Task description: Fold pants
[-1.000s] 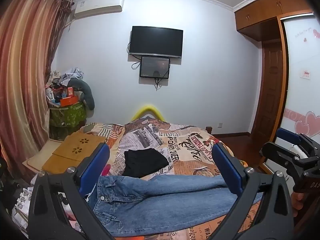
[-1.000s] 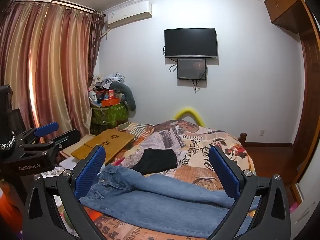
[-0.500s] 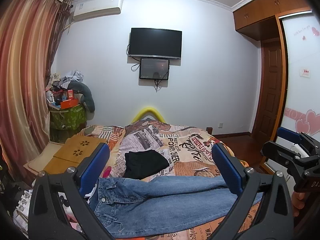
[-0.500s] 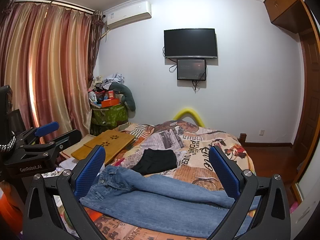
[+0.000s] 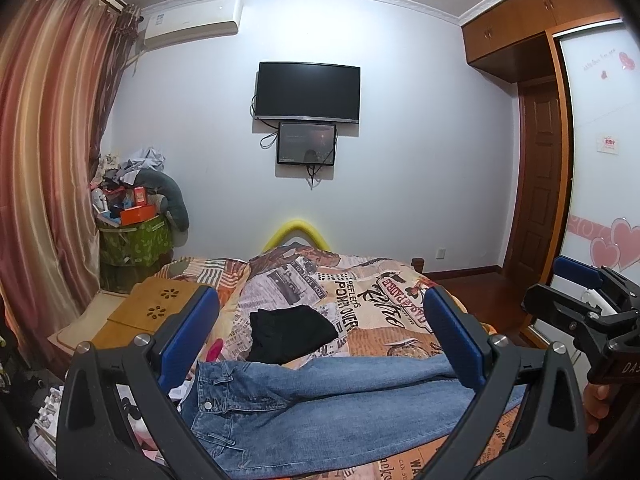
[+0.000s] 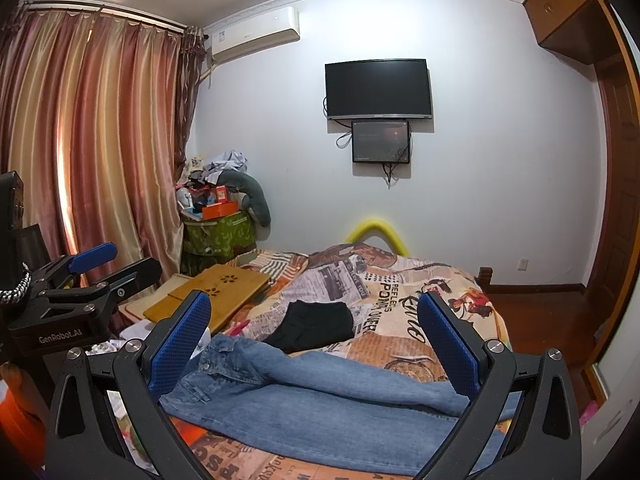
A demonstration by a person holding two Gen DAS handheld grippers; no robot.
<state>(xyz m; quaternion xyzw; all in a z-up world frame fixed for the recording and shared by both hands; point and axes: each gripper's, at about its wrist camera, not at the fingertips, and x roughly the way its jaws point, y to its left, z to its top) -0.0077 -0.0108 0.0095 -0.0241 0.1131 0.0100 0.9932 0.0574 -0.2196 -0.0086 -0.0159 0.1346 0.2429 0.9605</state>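
Left wrist view
- Jeans: we see blue denim jeans (image 5: pixel 320 396) laid flat across the near end of the bed (image 5: pixel 384 312), waistband to our left, legs running right, one leg lying partly over the other.
- Left gripper: our left gripper (image 5: pixel 320 344) is spread wide and holds nothing; it hangs above the jeans, apart from them.
- Jeans against the tongs: the waistband button sits just inside the left finger (image 5: pixel 188 336); the leg ends pass behind the right finger.
- Right gripper: we glimpse it at the right edge (image 5: pixel 580 300), off the bed; we cannot tell its gape from here.
- Neighbours: a black garment (image 5: pixel 290 334) lies just beyond the jeans, touching their far edge.

Right wrist view
- Right gripper: our right gripper (image 6: pixel 316 340) is spread wide, empty, hovering over the jeans (image 6: pixel 320 404).
- Jeans against the tongs: the waistband lies by the left finger, the cuffs under the right finger (image 6: pixel 448 344).
- Handling: we judge the denim soft but heavy, thick at the seams, not fragile, unlikely to slip from the ribbed pads.
- Where to take hold: we judge the waistband edge and the cuffs best, pinching through both layers.
- Clutter: the lap desk (image 6: pixel 208 300) lies well to the left.
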